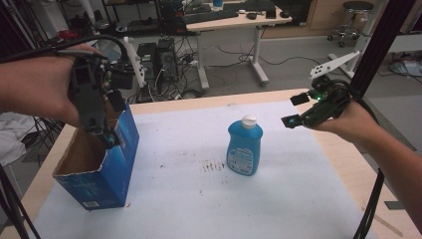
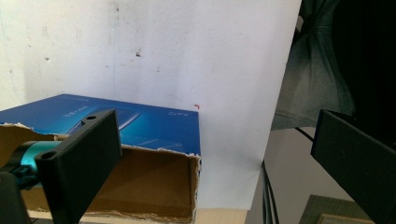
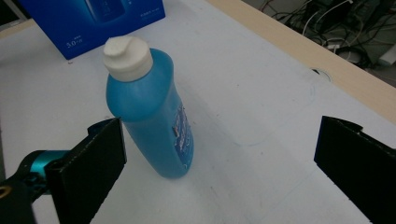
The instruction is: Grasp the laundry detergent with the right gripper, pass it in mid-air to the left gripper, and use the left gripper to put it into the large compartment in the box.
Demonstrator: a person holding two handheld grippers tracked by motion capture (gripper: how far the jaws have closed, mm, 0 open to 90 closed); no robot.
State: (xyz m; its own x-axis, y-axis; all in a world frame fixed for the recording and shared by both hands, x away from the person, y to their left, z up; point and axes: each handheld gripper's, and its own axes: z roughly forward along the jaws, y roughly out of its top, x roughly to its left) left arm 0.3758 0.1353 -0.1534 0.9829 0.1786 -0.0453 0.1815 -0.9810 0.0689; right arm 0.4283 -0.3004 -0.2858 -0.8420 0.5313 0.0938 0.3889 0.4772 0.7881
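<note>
In the high view, the blue bottle point(image 1: 245, 146) stands upright at frame centre on the white mat point(image 1: 199, 199), the right gripper point(image 1: 293, 110) released at its right and the left gripper point(image 1: 110, 130) over the torn blue carton point(image 1: 107, 172) at left. In the left gripper view, jaws gape above the carton's cardboard mouth point(image 2: 154, 184). In the right gripper view, the smooth plastic bottle point(image 3: 154, 126) at centre left looks full, weighty and slick; its flat waist below the white cap point(image 3: 127, 58) seems the best hold.

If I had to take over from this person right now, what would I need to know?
Left gripper: open, at the rim of the open blue box, holding nothing.
Right gripper: open, empty, in the air right of the blue bottle.
The bottle stands upright, white cap on, mid-table on the white mat; the box stands at the left edge.
Done: nothing grasped yet.
Left: probably grasp the bottle and put it into the box.
</note>
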